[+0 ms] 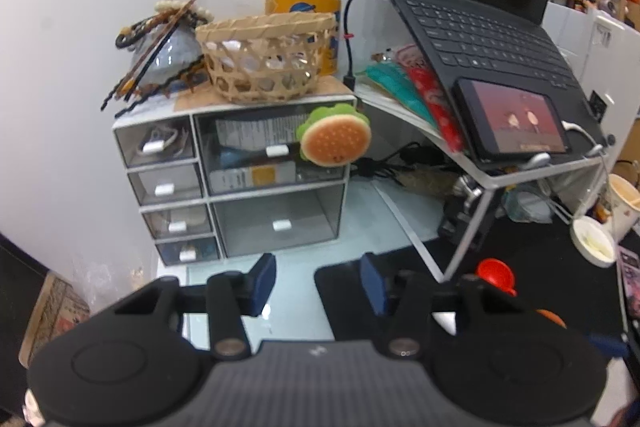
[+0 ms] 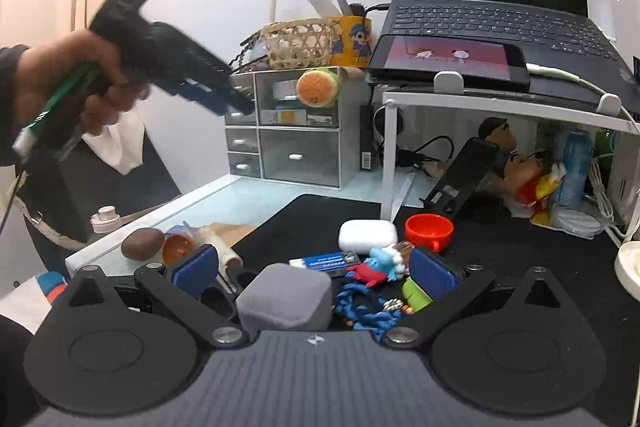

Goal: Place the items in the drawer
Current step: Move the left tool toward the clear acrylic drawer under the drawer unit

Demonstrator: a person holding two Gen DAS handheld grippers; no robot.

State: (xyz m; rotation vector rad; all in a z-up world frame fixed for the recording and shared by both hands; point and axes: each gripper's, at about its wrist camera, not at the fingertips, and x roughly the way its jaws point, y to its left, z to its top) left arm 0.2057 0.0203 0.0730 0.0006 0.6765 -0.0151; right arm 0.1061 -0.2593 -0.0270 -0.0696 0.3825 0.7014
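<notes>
Left hand-held gripper [image 1: 318, 281]: you are holding it in front of the drawer unit [image 1: 240, 183], jaws apart and carrying nothing.
Right hand-held gripper [image 2: 314, 269]: you are hovering it low over the clutter, jaws wide apart, gripping nothing; the grey pouch [image 2: 286, 301] is lying between them.
Task items: a white earbud case [image 2: 368, 235], a red cup [image 2: 429, 229], a blue-labelled eraser [image 2: 326, 261], a small blue figure [image 2: 378, 267] and blue cord [image 2: 366, 311] are sitting on the black mat [image 2: 304, 223] of the counter [image 2: 224, 205].
Drawers: all fronts are appearing shut; the large lower drawer [image 1: 278, 225] is looking empty, the large upper one [image 1: 256, 151] is holding papers and boxes, and the small left ones hold bits too dim to name.
Basket [image 1: 264, 57]: it is resting on top of the unit, contents unclear.
Risk, drawer: pulling the small white handle [image 1: 281, 225] off-centre may be dragging the light unit forward and unsettling the basket.
Risk, burger plush [image 1: 335, 139]: it is hanging just above that drawer, so a raised gripper may be knocking it.
Risk, pickup: crowded items may be snagging the cord.
</notes>
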